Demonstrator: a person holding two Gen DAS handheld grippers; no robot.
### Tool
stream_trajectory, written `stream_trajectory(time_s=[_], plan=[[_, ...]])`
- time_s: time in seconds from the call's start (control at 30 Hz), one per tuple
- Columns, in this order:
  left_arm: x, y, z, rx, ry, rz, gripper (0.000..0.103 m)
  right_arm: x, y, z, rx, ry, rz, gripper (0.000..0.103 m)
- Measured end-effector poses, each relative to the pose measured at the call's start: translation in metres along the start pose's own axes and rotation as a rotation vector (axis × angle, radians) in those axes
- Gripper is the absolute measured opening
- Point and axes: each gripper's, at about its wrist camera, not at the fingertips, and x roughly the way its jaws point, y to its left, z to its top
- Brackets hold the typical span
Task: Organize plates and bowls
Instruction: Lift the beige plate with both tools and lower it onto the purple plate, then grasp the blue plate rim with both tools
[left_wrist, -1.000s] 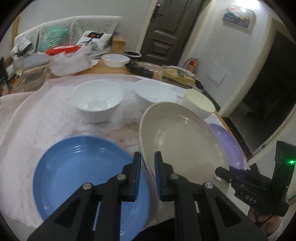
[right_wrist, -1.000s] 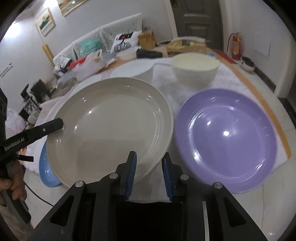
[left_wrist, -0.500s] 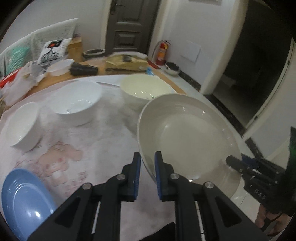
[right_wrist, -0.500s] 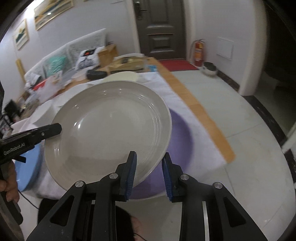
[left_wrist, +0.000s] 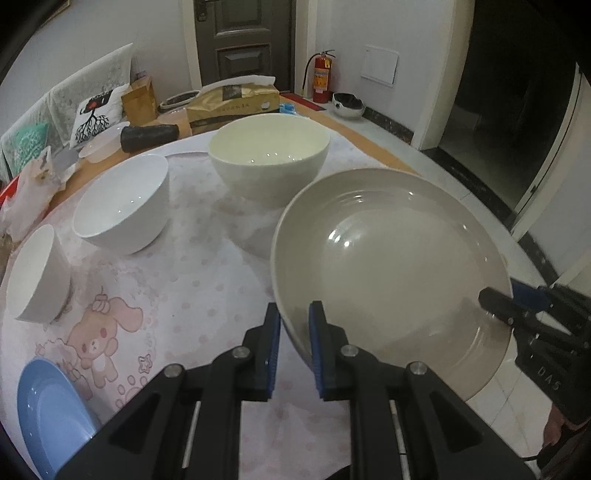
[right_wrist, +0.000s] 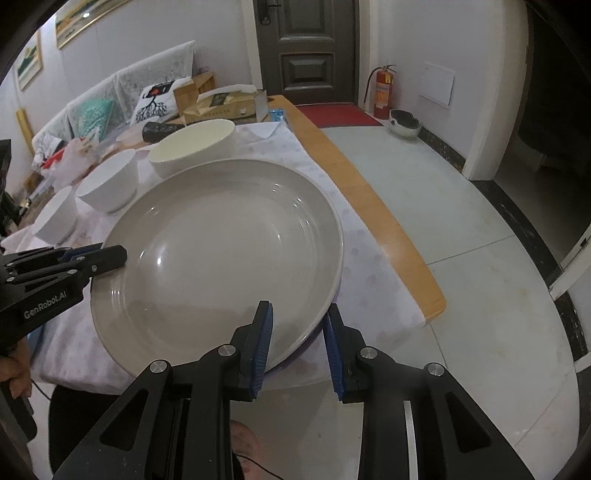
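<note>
A large beige plate (left_wrist: 399, 273) is held by both grippers. My left gripper (left_wrist: 293, 334) is shut on its left rim. My right gripper (right_wrist: 297, 338) straddles its near right rim (right_wrist: 229, 258), jaws wider than before. The plate lies low over the purple plate (right_wrist: 306, 345), of which only a sliver shows under its edge. A cream bowl (left_wrist: 269, 155), a white bowl (left_wrist: 123, 205) and a smaller white bowl (left_wrist: 37, 275) stand on the tablecloth behind. A blue plate (left_wrist: 48, 417) lies at the near left.
The table (right_wrist: 373, 206) has a wooden edge on the right, with tiled floor beyond. Boxes, a dark roll (left_wrist: 149, 136) and bags crowd the far end. A fire extinguisher (left_wrist: 321, 79) stands by the door.
Both grippers carried the beige plate rightward from beside the blue plate to over the purple plate and lowered it. The right gripper's jaws have widened slightly.
</note>
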Motion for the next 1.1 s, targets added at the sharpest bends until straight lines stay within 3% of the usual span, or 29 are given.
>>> stream_trajectory(time_s=[0.57,0.73,0.83,0.9,1.0,1.1], plan=[[0.002,0.001,-0.002,0.008,0.003,0.007,0.014,0.005,0.003,0.002,0.0,0.011,-0.023,0.026],[-0.023,0.024,-0.001,-0.063,-0.039,-0.031,0.017,-0.013,0.004,0.006,-0.007,-0.037,-0.025,0.046],[-0.045,0.047,-0.006,-0.113,-0.07,-0.033,0.018,-0.032,0.017,0.01,-0.045,-0.097,0.039,0.052],[-0.061,0.066,-0.012,-0.149,-0.09,-0.026,0.018,-0.042,0.028,0.013,-0.069,-0.128,0.082,0.065],[-0.083,0.097,-0.025,-0.204,-0.104,-0.015,0.026,-0.057,0.055,0.017,-0.127,-0.175,0.153,0.079],[-0.106,0.131,-0.043,-0.256,-0.122,0.032,0.028,-0.066,0.089,0.02,-0.187,-0.199,0.235,0.094]])
